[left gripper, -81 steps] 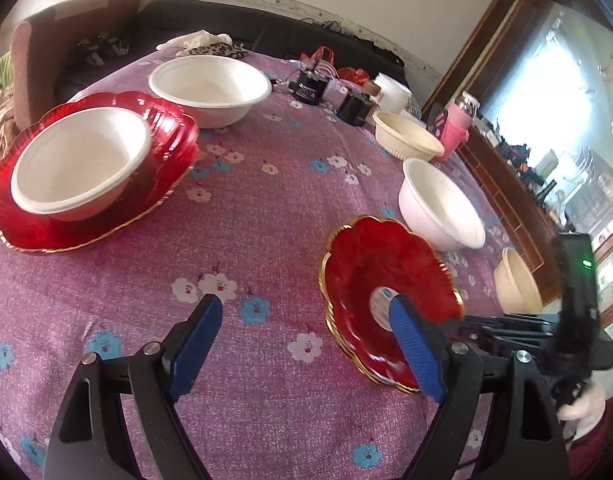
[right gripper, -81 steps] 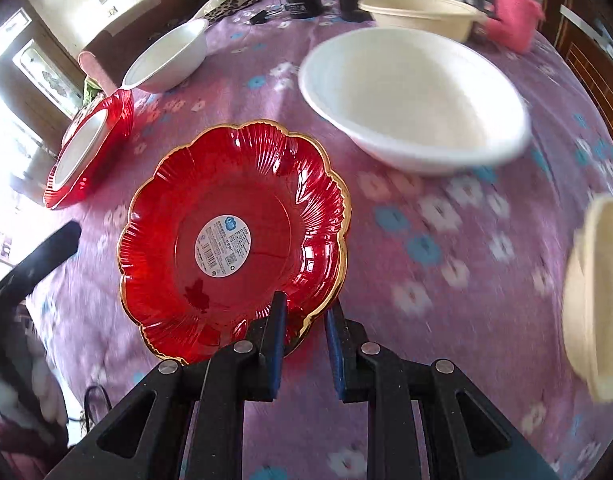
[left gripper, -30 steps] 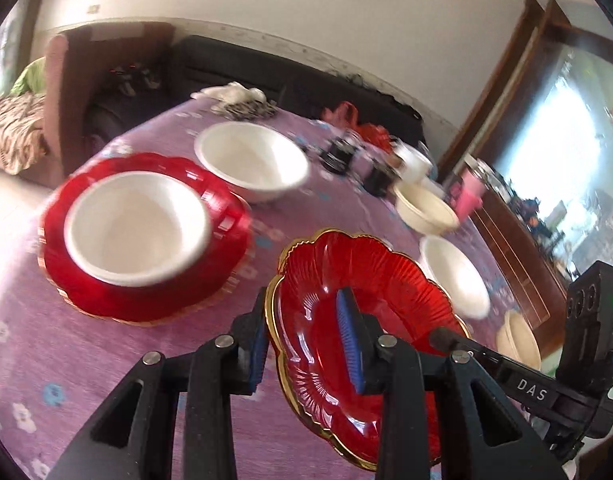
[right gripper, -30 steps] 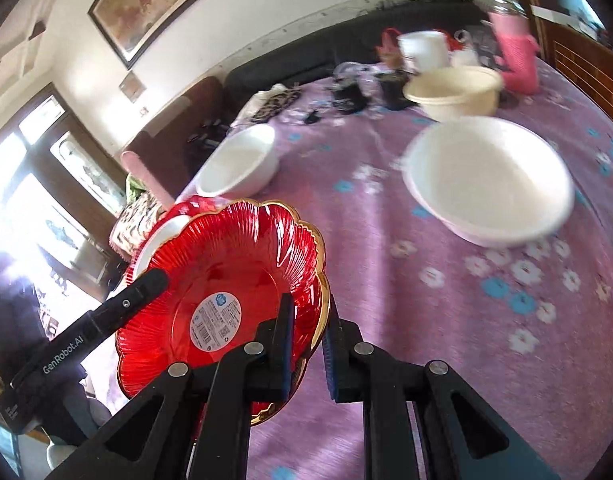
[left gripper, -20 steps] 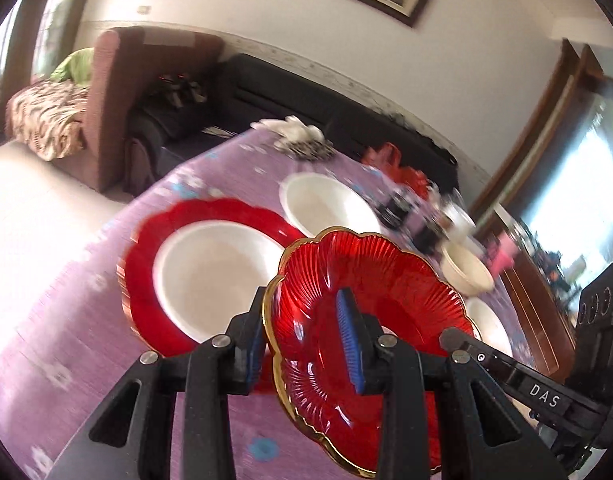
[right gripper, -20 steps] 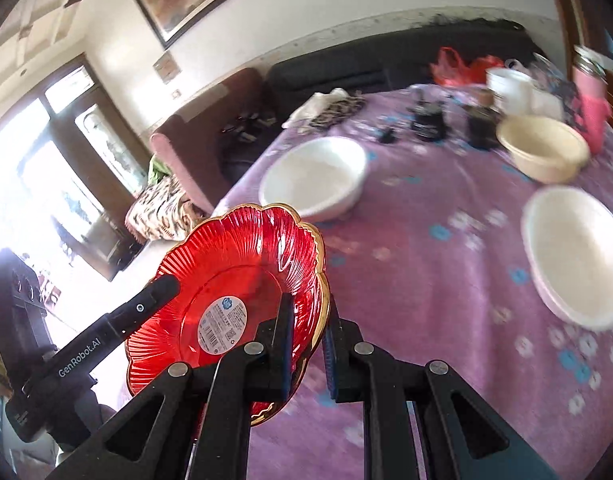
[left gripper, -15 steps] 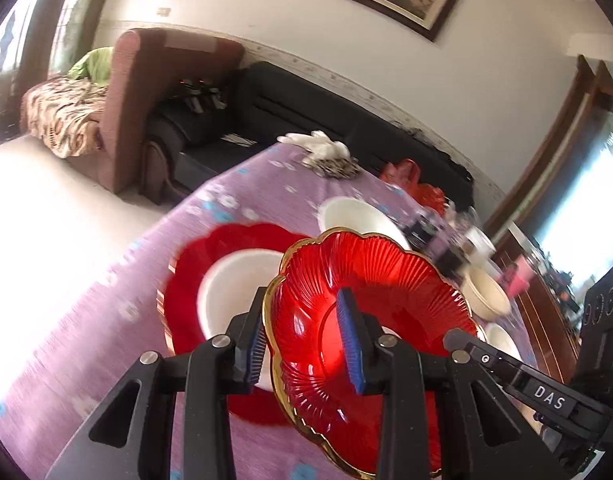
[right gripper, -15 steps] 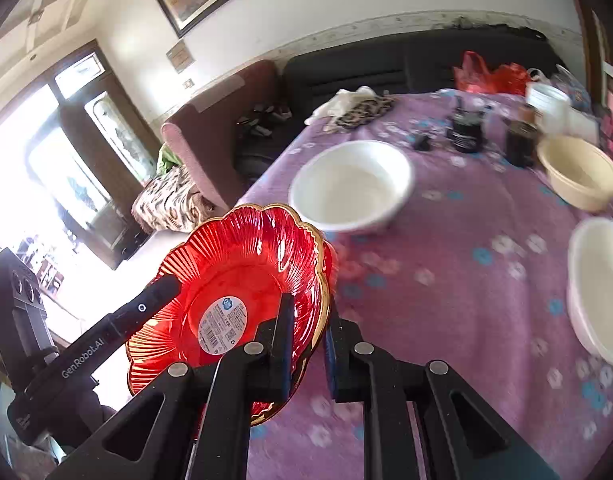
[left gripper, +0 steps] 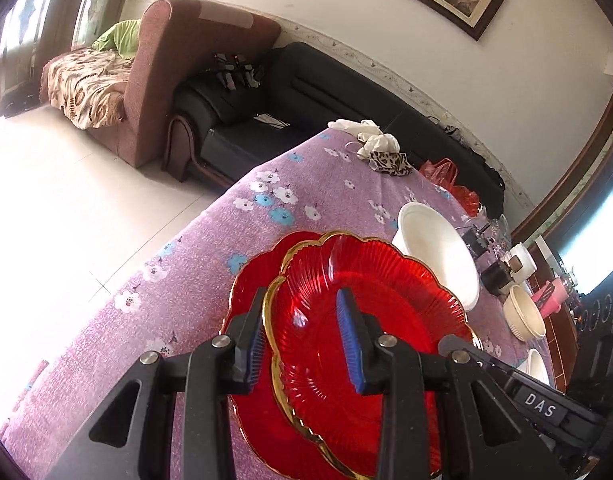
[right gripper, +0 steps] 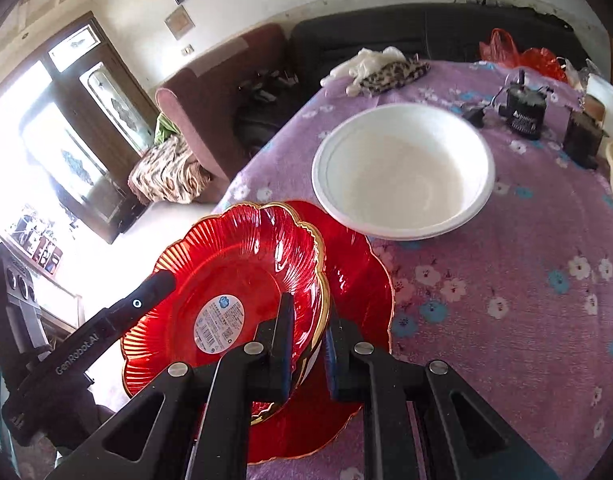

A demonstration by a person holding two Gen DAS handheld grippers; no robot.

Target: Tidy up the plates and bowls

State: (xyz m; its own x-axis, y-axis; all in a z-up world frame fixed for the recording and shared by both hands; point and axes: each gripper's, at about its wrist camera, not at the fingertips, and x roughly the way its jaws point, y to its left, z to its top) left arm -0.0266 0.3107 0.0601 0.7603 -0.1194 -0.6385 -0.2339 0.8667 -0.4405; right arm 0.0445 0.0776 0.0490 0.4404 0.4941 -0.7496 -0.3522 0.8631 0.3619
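I hold a stack of red scalloped plates with gold rims (left gripper: 370,304) (right gripper: 234,280) between both grippers, above the table. My left gripper (left gripper: 302,340) is shut on its near rim. My right gripper (right gripper: 308,344) is shut on the opposite rim. Right under it lies another red plate (left gripper: 250,276) (right gripper: 358,276) at the table's corner; the held stack hides its middle. A white bowl (left gripper: 438,256) (right gripper: 402,168) stands just beyond. A cream bowl (left gripper: 524,314) stands farther right.
The purple flowered tablecloth (left gripper: 266,208) (right gripper: 526,264) ends at an edge close to the left. Black gadgets (right gripper: 524,114), a white cup (left gripper: 522,260), a pink cup (left gripper: 550,300), and cloths (left gripper: 380,150) sit at the back. A sofa (left gripper: 306,92) and armchair (left gripper: 186,52) stand beyond.
Both grippers have carried the red plate stack left across the table and over the red plate at the corner. The white bowl seen on that plate is now hidden under the stack.
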